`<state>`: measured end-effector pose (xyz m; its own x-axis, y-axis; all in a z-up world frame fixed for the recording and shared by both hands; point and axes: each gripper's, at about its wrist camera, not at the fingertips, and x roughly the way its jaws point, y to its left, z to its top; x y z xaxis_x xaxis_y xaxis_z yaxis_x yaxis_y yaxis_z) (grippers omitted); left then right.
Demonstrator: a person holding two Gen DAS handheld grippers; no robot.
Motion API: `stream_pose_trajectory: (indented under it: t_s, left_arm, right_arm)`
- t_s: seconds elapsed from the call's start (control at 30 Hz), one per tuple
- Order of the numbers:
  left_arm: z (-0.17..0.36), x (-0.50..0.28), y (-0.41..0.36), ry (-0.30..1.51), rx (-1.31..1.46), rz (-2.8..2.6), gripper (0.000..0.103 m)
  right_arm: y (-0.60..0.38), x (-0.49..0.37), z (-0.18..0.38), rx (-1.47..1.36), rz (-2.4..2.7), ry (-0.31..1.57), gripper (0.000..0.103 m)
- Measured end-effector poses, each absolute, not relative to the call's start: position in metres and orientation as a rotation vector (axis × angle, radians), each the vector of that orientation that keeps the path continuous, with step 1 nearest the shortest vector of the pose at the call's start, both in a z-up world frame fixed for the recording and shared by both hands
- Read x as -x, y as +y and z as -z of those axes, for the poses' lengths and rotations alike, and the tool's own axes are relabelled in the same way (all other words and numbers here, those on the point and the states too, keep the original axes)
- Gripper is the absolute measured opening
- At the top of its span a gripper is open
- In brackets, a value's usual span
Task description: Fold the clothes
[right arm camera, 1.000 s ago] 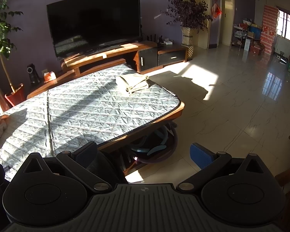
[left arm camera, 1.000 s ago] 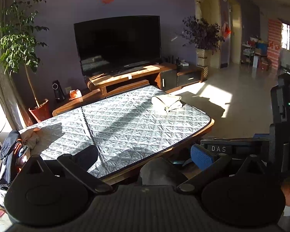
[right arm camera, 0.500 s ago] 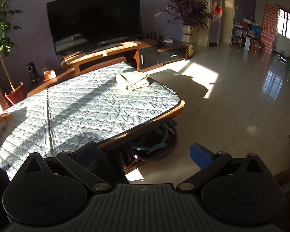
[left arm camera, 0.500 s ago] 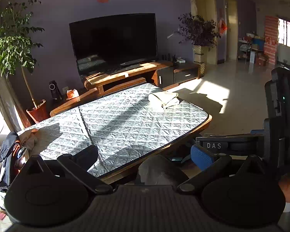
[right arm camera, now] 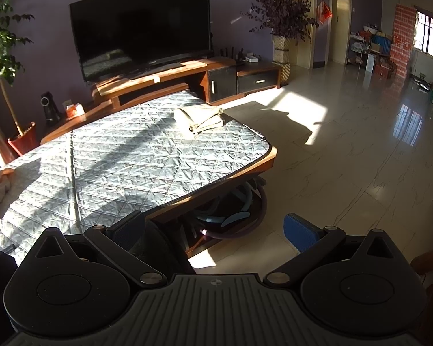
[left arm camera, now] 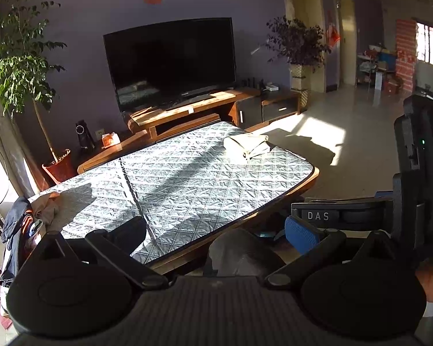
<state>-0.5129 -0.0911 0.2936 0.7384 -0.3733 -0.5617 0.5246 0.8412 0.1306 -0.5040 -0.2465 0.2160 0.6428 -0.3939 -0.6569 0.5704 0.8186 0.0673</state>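
- On the quilted table [left arm camera: 187, 184], far right corner: one folded beige garment [left arm camera: 246, 145], lying flat in sunlight.
- At the table's left end: a loose heap of unfolded clothes [left arm camera: 44, 209], spilling over the edge.
- Our left gripper [left arm camera: 216, 230]: jaws spread wide, holding nothing, short of the table's near edge.
- Our right gripper [right arm camera: 215, 227]: likewise wide apart and empty.

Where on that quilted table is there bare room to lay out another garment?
The widest bare stretch of the quilted table runs through its middle, between the folded beige garment at the far end and the crumpled clothes heaped at the near left corner. That corner is crowded. Both open grippers hang off the near edge, holding nothing.
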Motion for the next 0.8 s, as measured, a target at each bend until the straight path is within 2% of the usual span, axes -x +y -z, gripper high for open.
stream_pose_trajectory:
  t_s: [0.8]
  left_arm:
    - [-0.2886,0.5125,-0.0901,0.571,-0.276,0.482,0.102]
  right_arm:
    - [-0.2463,0.5036,-0.2141,-0.281,0.549,0.678,0.103]
